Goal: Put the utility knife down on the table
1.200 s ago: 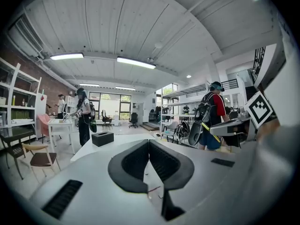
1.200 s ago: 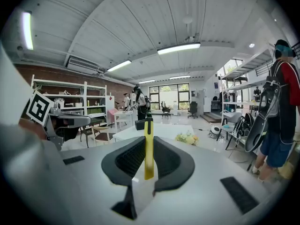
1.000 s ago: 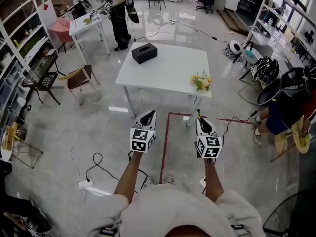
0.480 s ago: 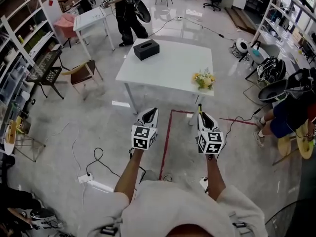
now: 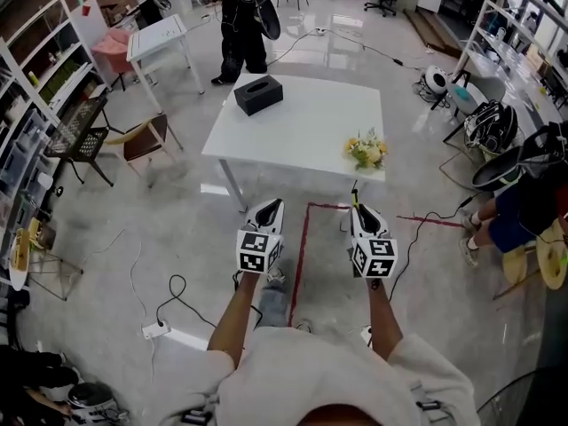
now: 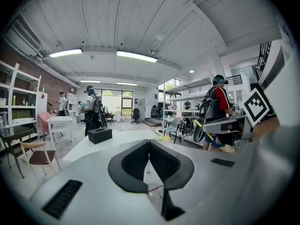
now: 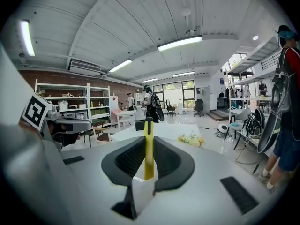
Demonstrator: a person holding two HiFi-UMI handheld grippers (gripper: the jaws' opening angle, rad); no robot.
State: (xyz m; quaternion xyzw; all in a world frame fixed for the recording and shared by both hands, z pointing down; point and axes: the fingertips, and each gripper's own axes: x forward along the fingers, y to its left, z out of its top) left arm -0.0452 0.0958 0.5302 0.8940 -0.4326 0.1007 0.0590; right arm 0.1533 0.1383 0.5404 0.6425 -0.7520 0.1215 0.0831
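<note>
While open floor still separates both hands from the desk, its near edge lies just ahead and most of the top is bare. Box at far left corner, flowers by near right edge. Left gripper: jaws clenched, nothing between. Right gripper: jaws grasping yellow knife, upright, over floor.
</note>
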